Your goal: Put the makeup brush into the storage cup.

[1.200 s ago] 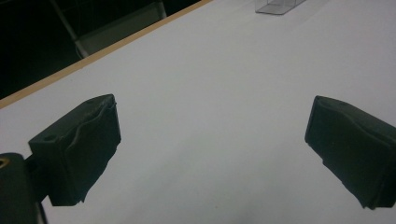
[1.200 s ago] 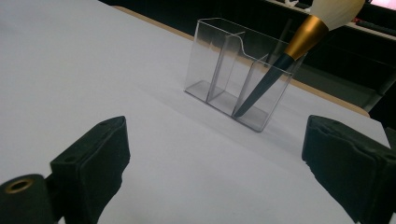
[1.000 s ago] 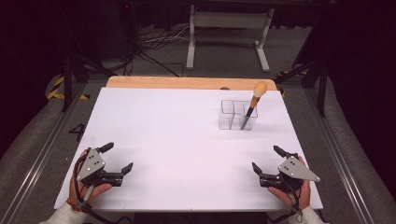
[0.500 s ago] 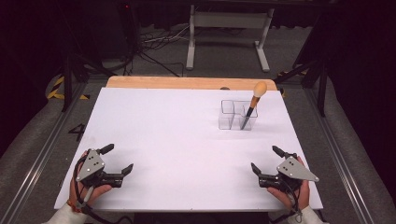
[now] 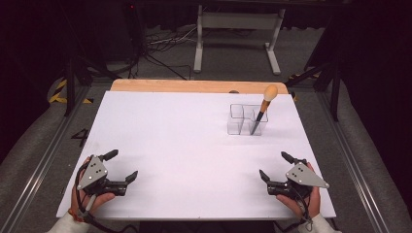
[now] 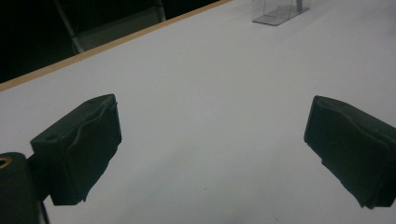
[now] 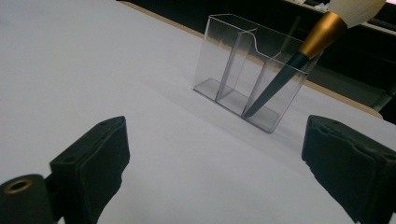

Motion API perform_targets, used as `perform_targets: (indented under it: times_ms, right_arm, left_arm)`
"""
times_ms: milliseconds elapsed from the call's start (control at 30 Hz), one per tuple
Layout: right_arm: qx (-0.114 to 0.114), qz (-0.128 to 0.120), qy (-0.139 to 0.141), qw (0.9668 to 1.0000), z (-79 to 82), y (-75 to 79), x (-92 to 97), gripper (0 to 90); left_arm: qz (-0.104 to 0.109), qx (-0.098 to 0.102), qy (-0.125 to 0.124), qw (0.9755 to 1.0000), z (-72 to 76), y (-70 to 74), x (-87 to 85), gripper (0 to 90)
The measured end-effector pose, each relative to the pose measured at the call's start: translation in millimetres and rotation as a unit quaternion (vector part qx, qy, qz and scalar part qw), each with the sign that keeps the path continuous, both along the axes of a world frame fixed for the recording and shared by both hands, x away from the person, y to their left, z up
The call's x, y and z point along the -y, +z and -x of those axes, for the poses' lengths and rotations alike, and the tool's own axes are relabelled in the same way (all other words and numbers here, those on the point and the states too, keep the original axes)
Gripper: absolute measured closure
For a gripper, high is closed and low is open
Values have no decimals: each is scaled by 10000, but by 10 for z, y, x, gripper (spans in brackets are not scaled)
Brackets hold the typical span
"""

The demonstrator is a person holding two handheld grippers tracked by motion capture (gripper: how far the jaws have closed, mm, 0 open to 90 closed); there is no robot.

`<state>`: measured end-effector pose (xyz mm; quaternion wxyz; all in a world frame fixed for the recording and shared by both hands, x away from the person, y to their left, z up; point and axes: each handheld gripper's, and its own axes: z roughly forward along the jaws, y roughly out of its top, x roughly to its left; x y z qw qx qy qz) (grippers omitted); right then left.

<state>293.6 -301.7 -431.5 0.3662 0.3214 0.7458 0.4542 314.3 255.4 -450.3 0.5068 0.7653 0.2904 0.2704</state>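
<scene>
One brush [image 5: 261,109], three-compartment organizer [image 5: 241,120]

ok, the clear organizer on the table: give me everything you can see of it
The organizer looks like clear hard plastic: a small box, open on top, split by thin dividers into three compartments in a row. It stands upright on the white table, far right area, away from both grippers. One end compartment holds a makeup brush, leaning, dark handle tip down on the floor, gold ferrule and pale bristles above the rim. The other two are empty.

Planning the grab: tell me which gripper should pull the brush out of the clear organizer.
Right. The right gripper, open, sits on the same side as the brush in the clear organizer; the left gripper is farther off.
</scene>
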Motion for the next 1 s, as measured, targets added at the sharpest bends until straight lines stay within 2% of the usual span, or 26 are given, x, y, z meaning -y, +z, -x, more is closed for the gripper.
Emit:
perform_targets:
  times_ms: [467,800,1000]
  right_arm:
    - [-30,-27,10,10000,-13,-4,-1,84]
    - [-46,24,10,10000,-28,-13,-1,84]
    - [-39,53,36,10000,-66,-21,-23,85]
  left_arm:
    - [43,-8,34,10000,1,6,-18,45]
    - [-17,-10,39,10000,-6,8,-23,45]
    - [15,-53,117,9999,27,2,-57,47]
